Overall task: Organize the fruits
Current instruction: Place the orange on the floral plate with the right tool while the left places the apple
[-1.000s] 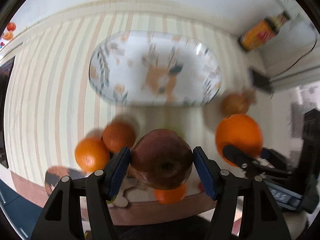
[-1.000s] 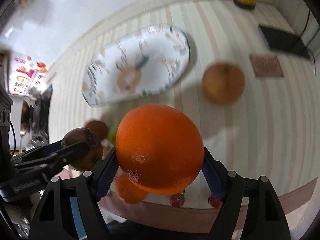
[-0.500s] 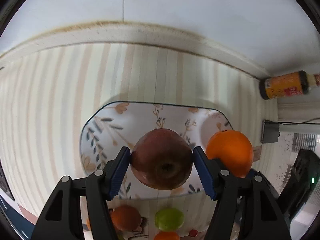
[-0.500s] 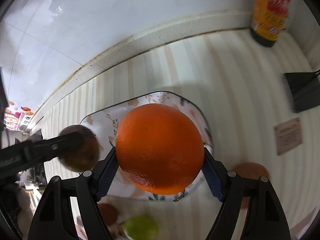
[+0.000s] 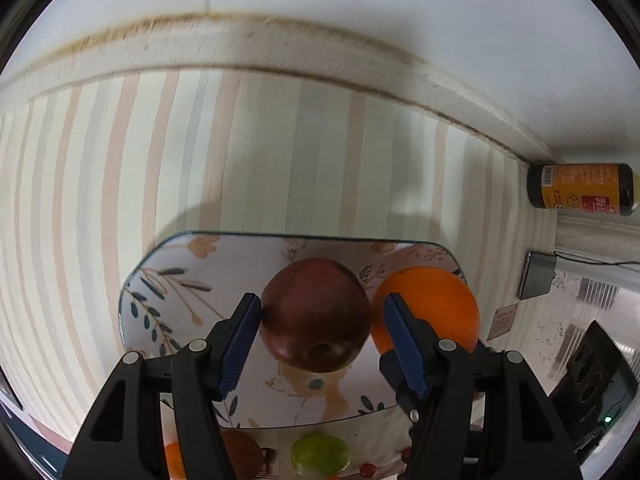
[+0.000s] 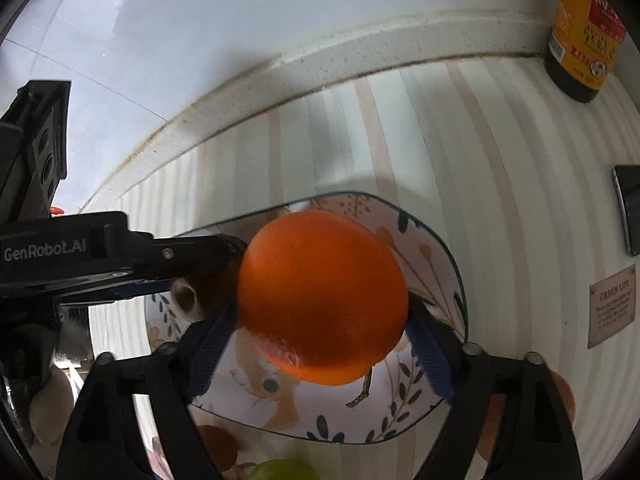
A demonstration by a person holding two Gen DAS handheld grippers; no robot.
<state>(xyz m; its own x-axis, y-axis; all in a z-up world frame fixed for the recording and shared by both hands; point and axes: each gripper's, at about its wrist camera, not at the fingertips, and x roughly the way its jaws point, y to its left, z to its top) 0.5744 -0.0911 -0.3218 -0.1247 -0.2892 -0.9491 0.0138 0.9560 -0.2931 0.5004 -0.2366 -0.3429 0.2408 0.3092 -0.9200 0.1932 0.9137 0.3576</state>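
- Both tools have advanced over the floral plate (image 5: 160,280); left tool (image 5: 320,326) stands spread around the red apple (image 5: 314,316), lower centre.
- Right tool (image 6: 322,320) pinches the orange (image 6: 322,304).
- Risk: the fruits touch, so releasing could roll one off the plate.

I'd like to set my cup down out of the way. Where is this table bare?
Bare striped tablecloth runs between the oval floral plate's far rim and the wall ledge, and left of the plate. Crowded: the plate itself, with dark red apple and large orange; its near rim, by the green fruit; the dark sauce bottle's corner.
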